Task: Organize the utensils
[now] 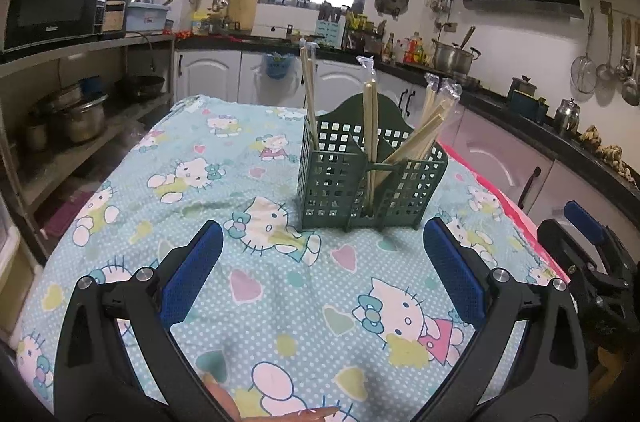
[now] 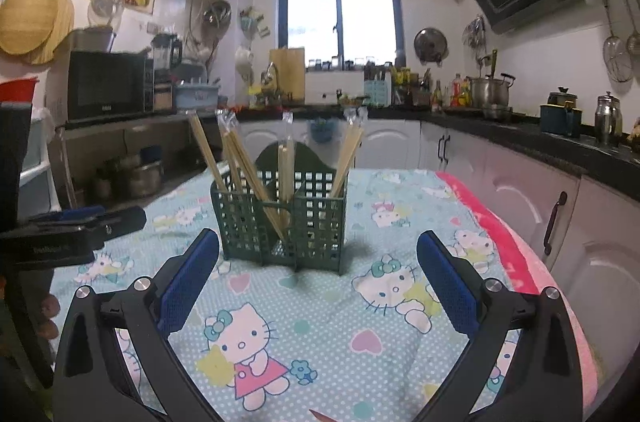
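The wrapped wooden chopsticks all stand in the dark green plastic lattice caddy; both claws, left claw and right claw, gape empty, so sorting looks finished, needing only withdrawal.

Both grippers are built alike: left gripper and right gripper are made of black plastic arms w/ cut-out slots. Blue textured pads are fitted on the fingers' inner faces, and round silver screws are set at the finger joints. White lettering, too small to be read, is printed on the left gripper's side as seen from the right wrist cam.
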Tool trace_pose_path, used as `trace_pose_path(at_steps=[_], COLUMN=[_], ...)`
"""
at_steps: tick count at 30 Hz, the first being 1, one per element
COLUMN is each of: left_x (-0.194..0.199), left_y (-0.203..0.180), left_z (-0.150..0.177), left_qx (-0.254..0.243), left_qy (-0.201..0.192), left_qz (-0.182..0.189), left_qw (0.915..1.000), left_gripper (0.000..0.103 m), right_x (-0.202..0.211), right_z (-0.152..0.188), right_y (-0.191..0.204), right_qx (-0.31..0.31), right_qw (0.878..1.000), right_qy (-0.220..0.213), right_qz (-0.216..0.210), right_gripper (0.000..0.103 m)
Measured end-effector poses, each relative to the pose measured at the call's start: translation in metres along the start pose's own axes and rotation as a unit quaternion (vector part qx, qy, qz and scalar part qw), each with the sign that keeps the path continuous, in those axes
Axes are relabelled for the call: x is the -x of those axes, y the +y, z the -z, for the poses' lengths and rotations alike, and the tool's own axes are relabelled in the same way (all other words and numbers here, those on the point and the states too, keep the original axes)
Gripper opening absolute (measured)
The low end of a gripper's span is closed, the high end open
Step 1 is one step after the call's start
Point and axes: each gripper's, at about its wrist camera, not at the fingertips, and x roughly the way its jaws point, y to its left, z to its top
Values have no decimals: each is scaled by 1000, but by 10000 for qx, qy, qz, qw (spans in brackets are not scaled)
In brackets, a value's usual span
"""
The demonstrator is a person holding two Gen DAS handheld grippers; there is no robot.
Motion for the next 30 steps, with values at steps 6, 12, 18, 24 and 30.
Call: trace_pose_path(at_steps=[6, 12, 18, 24, 30], left_x=[5, 6, 7, 7, 7], left_y=[-2, -2, -3, -1, -1], left_z=[0, 0, -1, -1, -1], left_qx=[-41, -44, -25, -23, -17], left_qy=[-169, -198, -213, -217, -217], left_qz=[-19, -20, -37, -39, -34], left_qw=[9998, 9998, 9998, 9998, 9998], left_gripper=[92, 92, 92, 92, 92], right_x=[1, 0, 1, 1, 1], right_z=[1, 1, 1, 0, 0], right_y=[-3, -3, -3, -3, -3], right_qx=[-88, -79, -76, -70, -63], right_qw=[9999, 10000, 10000, 10000, 10000], right_qy=[-51, -33, -38, -49, -54], right_qz=[18, 38, 39, 39, 37], right_gripper=[97, 97, 97, 97, 97])
